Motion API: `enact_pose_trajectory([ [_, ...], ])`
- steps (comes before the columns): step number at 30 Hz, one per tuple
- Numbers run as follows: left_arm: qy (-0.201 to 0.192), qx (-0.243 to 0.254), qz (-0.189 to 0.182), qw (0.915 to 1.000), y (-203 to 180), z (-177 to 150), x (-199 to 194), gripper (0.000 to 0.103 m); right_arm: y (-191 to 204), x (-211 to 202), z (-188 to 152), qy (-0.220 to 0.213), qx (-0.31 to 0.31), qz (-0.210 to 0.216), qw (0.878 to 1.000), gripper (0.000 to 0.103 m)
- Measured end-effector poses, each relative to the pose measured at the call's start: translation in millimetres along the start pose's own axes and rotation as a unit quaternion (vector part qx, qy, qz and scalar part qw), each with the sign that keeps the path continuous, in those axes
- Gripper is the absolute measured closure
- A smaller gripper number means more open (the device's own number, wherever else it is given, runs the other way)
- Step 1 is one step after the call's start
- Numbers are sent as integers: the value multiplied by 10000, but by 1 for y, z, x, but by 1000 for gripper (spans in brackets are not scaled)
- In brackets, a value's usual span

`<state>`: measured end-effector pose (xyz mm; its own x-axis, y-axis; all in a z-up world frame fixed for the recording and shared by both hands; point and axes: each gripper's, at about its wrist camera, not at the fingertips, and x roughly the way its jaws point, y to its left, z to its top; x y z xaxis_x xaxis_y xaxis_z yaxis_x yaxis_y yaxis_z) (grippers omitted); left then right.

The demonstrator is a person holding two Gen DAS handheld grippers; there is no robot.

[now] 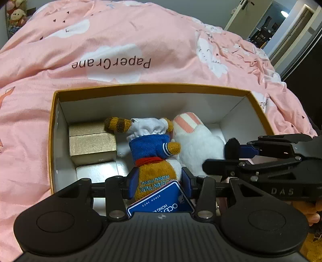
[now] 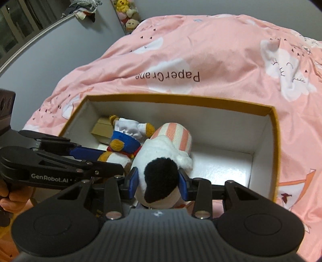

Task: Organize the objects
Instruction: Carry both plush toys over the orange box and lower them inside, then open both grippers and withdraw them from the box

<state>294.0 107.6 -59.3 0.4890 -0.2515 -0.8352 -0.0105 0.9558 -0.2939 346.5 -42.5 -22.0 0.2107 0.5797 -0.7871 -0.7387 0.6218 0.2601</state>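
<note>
An open orange box with white inner walls sits on the pink bed; it also shows in the right wrist view. My left gripper is shut on an orange plush in a blue jacket and white hat, head-down inside the box, its blue tag hanging near the camera. My right gripper is shut on a white plush with a black patch and pink-striped part, lowered into the box beside the orange plush. The white plush shows in the left view.
Gold boxes and a white box fill the box's left side. The box's right half shows bare white floor. A pink duvet surrounds the box. Stuffed toys sit by the far wall.
</note>
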Motion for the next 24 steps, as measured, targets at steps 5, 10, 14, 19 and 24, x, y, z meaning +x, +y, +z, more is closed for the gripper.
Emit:
enact_pose_trajectory([
  [5,96,32,63,9999,4,4,13,53,-3,10,4,102,-27,-1,9999,60],
  [10,154,-73,140,9998,7,4,23,50,-7,20,9,222,132,25,9997,57],
  [14,141,-83,169,9997,7,4,22,45,-2,20,8,184,57,-54,9998,52],
  [19,33,-141,196,9997,6,3,15,41,3,14,7,23,-24,-250,9997,42],
  [24,-460,-105,266,9985,-2,0,-13,39,11,-4,5,-195,-121,-410,9989,36],
])
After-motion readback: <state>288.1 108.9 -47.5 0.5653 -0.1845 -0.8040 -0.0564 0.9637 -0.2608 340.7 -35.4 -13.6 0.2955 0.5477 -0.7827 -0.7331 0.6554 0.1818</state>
